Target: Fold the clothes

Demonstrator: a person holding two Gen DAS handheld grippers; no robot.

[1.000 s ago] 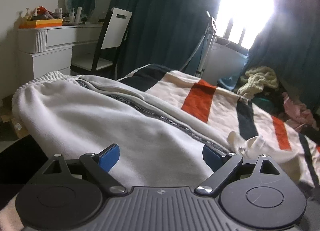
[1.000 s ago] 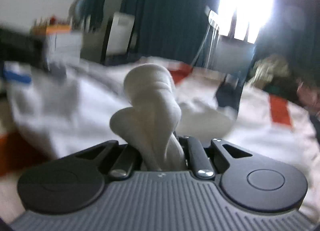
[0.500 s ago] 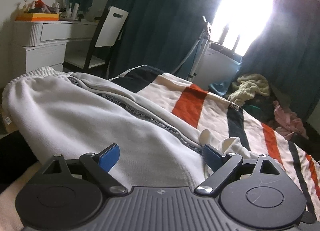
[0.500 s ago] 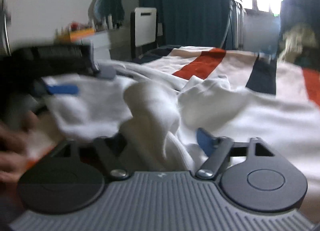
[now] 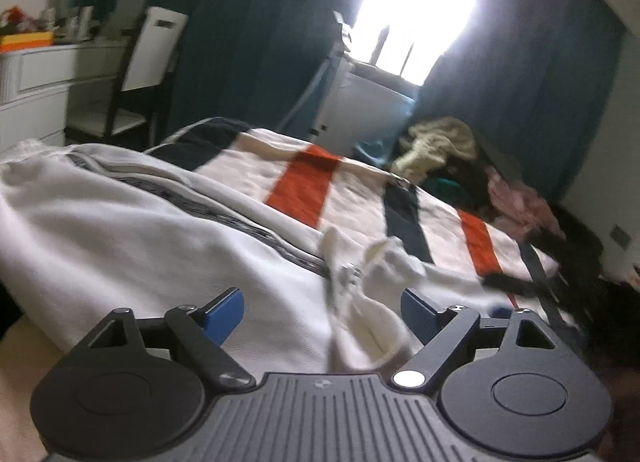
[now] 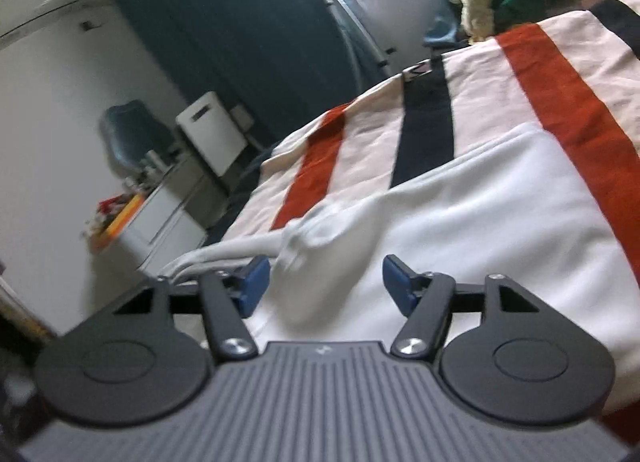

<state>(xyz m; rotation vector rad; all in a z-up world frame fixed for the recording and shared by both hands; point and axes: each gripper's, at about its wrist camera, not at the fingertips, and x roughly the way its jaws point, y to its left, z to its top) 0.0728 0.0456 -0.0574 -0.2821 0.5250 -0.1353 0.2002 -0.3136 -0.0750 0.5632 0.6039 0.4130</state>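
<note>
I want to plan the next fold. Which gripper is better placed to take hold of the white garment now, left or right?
Left, probably. The left gripper has its jaws open around a raised bunch of the white garment. The right gripper is also open, but only over flat cloth.

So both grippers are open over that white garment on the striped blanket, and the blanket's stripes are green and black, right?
Not quite: the striped blanket has orange-red and black stripes, not green, as the right wrist view shows. The rest holds: the left gripper and the right gripper are both open over the white garment.
</note>
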